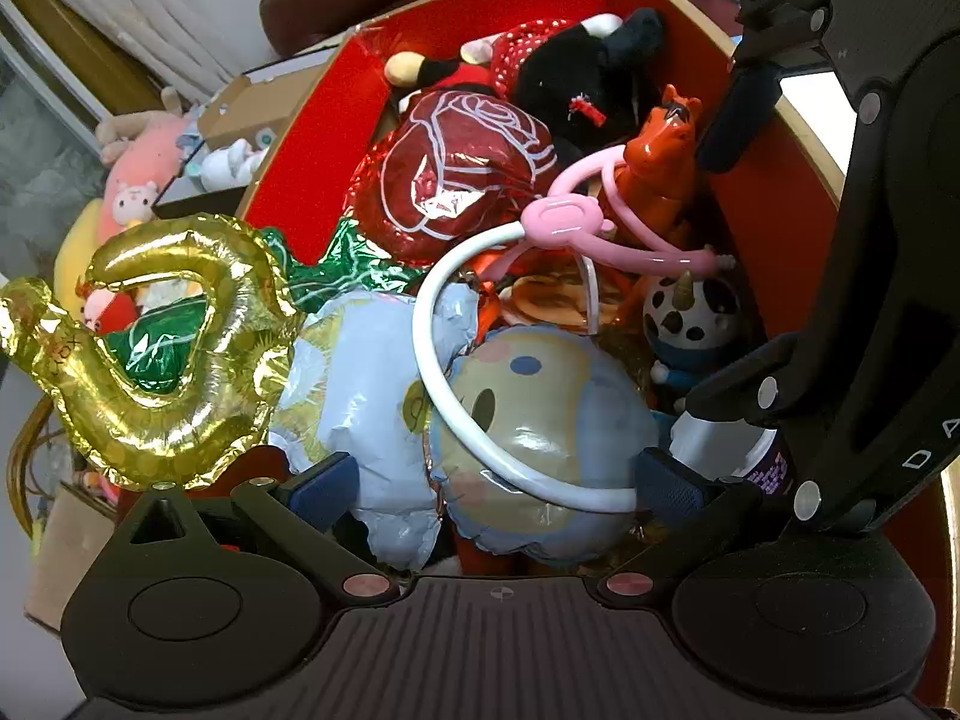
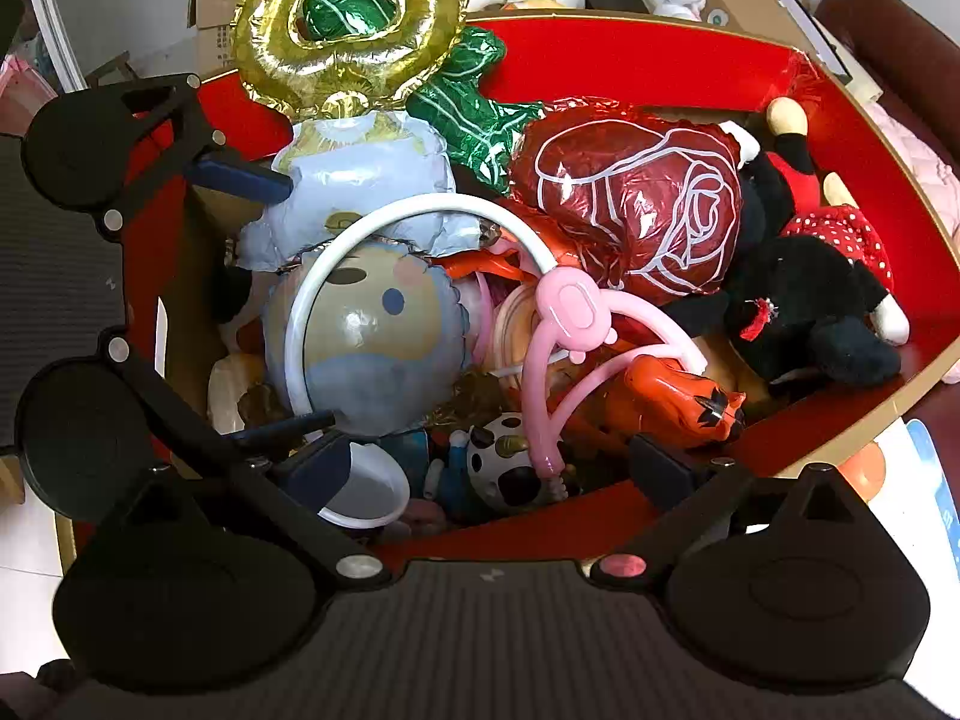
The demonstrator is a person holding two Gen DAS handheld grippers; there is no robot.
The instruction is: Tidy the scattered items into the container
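Observation:
A red box with a gold rim [image 1: 312, 138] [image 2: 630, 60] is heaped with toys. A blue foil face balloon [image 1: 540, 420] [image 2: 372, 348] lies on top with a white ring and pink clip [image 1: 558, 216] [image 2: 570, 306] over it. My left gripper [image 1: 492, 480] is open, its fingers straddling that balloon. A gold foil balloon [image 1: 180, 348] [image 2: 348, 30] sticks out over the box edge. A red rose balloon [image 1: 462, 168], an orange horse [image 1: 660, 162] and a black plush mouse [image 2: 810, 300] fill the rest. My right gripper [image 2: 492, 465] is open over a white jar [image 2: 366, 492] and a cow-spotted toy [image 2: 504, 462].
Outside the box, plush toys [image 1: 138, 180] and cardboard boxes [image 1: 240, 114] pile up on one side. A dark red sofa [image 2: 870, 18] stands behind. The two grippers are close together over the same corner of the box.

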